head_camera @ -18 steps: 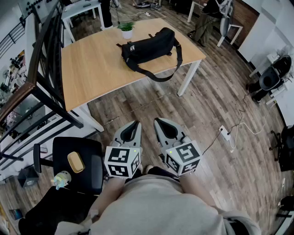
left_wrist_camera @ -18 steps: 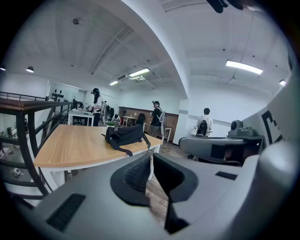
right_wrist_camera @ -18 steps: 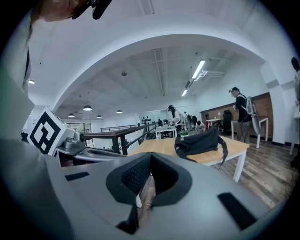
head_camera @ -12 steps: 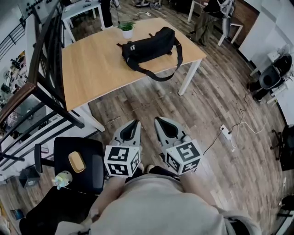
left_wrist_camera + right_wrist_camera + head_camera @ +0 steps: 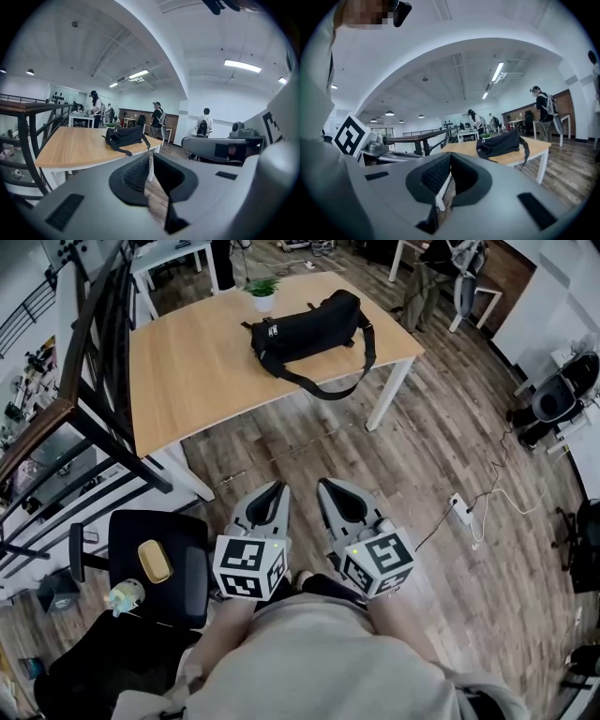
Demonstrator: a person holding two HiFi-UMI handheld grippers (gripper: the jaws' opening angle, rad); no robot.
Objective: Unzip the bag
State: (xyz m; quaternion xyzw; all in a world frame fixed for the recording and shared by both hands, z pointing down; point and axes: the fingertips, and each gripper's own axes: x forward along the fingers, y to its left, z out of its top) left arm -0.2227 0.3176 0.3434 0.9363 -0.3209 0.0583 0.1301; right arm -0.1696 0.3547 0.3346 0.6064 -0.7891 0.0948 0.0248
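Resting at waist level, the grey moulded-plastic left gripper (image 5: 277, 489) and right gripper (image 5: 325, 486) sit clenched on nothing, side by side, presumably awaiting approach. At 12 o'clock, well apart, the soft black fabric bag (image 5: 305, 326) with looped strap (image 5: 330, 390) lies on the smooth pale-wood table (image 5: 187, 371), zip judged unopened.

The left tool (image 5: 277, 487) and the right tool (image 5: 324, 486) are made grey, each topped by a black-and-white cube (image 5: 249, 566); a pale top (image 5: 309, 662) is worn
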